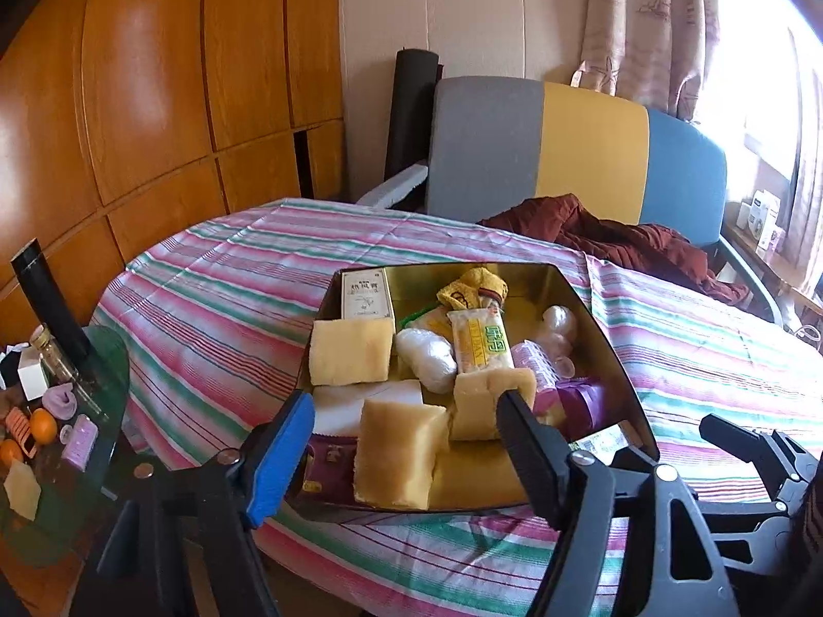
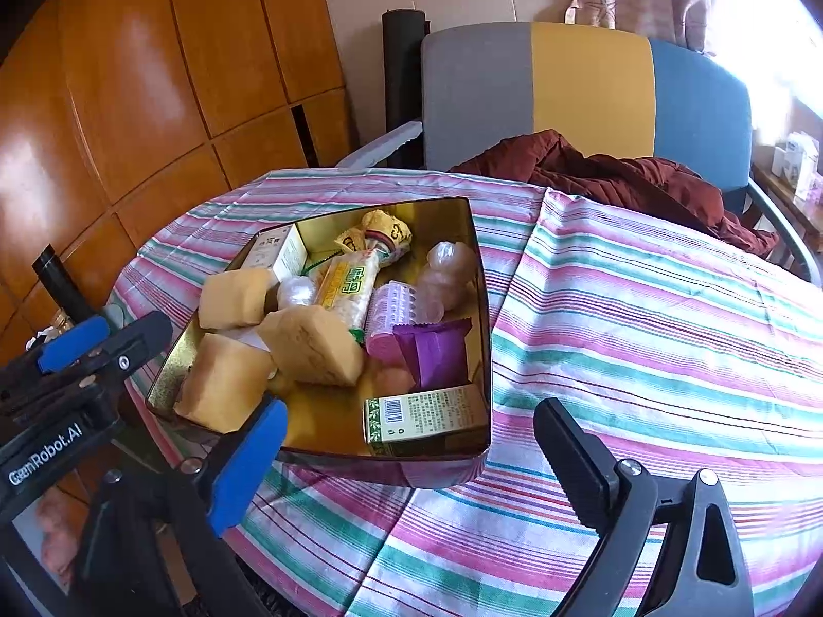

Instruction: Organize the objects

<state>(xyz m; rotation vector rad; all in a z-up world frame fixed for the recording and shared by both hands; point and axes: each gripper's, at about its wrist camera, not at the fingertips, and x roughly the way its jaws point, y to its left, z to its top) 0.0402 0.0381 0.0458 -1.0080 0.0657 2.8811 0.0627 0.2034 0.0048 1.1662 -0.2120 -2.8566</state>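
Striped tablecloth (image 2: 643,308) bears one gold tin (image 2: 481,308) (three yellow sponges (image 2: 308,344) inside); both grippers' fingers spread, empty.

You have open striped counter (image 2: 643,308) to the right of the tin (image 2: 481,277), bare up to the red jacket (image 2: 617,175) at the far edge. The tin is crowded with sponges (image 2: 308,344) and packets; only its near gold floor (image 2: 324,427) is free. On the left, the side table (image 1: 110,360) is cluttered.

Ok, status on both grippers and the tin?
Left gripper open over tin, empty. Right gripper open, empty, at tin's near edge. Tin full: yellow blocks, packets. Nothing blocking.
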